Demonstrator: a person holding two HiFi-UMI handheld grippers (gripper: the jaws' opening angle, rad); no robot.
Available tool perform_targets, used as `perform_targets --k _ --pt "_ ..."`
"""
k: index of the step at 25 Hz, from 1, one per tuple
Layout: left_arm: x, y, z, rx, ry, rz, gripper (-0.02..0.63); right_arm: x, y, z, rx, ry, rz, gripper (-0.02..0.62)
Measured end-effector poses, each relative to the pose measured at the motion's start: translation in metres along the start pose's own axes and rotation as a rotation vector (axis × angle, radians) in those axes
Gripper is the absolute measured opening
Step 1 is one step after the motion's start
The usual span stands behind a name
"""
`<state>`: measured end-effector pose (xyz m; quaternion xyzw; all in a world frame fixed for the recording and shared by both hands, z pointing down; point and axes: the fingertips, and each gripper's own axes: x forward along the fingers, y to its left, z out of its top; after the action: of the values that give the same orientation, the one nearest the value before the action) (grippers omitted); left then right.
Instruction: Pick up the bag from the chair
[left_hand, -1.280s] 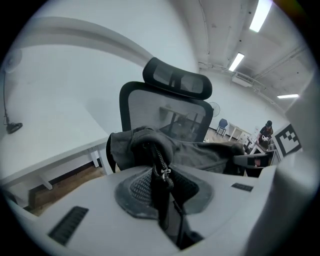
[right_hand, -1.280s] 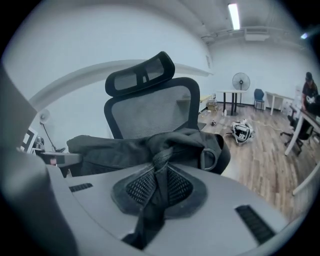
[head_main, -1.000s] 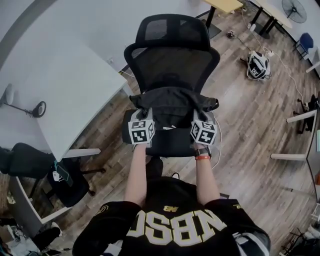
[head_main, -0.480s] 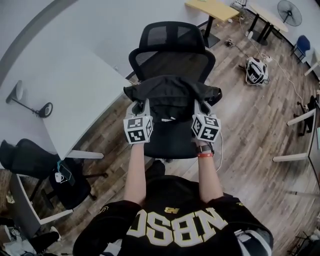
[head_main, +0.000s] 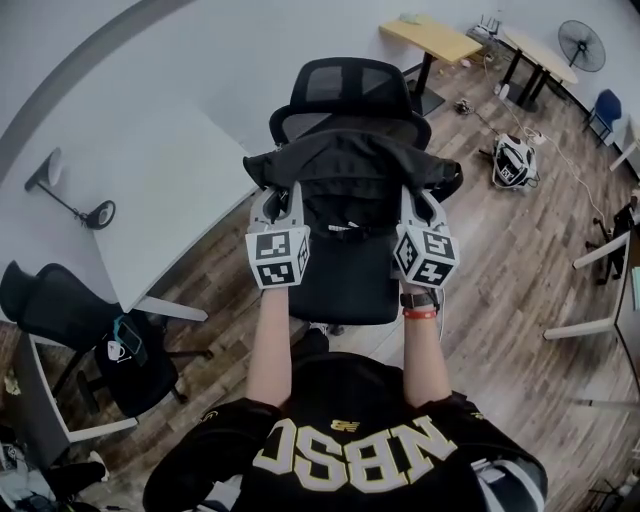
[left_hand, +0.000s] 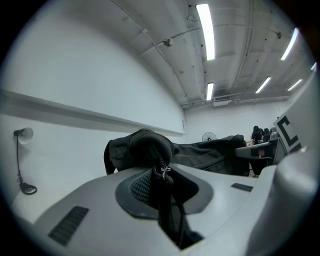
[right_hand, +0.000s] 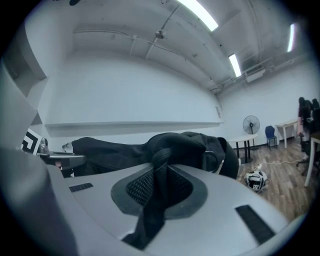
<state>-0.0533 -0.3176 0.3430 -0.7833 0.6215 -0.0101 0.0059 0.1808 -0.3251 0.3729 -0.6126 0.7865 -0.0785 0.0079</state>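
Observation:
A black fabric bag hangs in the air in front of the black mesh office chair, above its seat. My left gripper is shut on the bag's left end, where a zipper runs down between the jaws. My right gripper is shut on the bag's right end, with a fold of black cloth pinched between its pads. The bag stretches level between both grippers, and the rest of the bag shows beyond the right jaws.
A white table stands at the left with a desk lamp on it. Another dark chair sits at the lower left. A helmet-like ball lies on the wooden floor at the right, near a fan and yellow tables.
Both grippers have risen and moved away from me with the bag held between them. The bag has come up off the seat to backrest height.

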Motion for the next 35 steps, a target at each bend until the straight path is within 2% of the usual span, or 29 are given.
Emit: perform_targets --k 6,12,35 --pt "-0.013 -0.013 0.039 0.015 -0.077 -0.013 0.063 -0.021 0.000 0.042 -0.020 -0.083 -0.001 0.043" --pt "-0.021 -0.023 0.056 0.023 -0.113 -0.024 0.063 -0.034 -0.003 0.059 -0.048 -0.111 -0.006 0.043" --pt "-0.025 -0.027 0.054 -0.032 -0.129 -0.037 0.063 -0.047 -0.001 0.063 -0.074 -0.117 -0.005 0.043"
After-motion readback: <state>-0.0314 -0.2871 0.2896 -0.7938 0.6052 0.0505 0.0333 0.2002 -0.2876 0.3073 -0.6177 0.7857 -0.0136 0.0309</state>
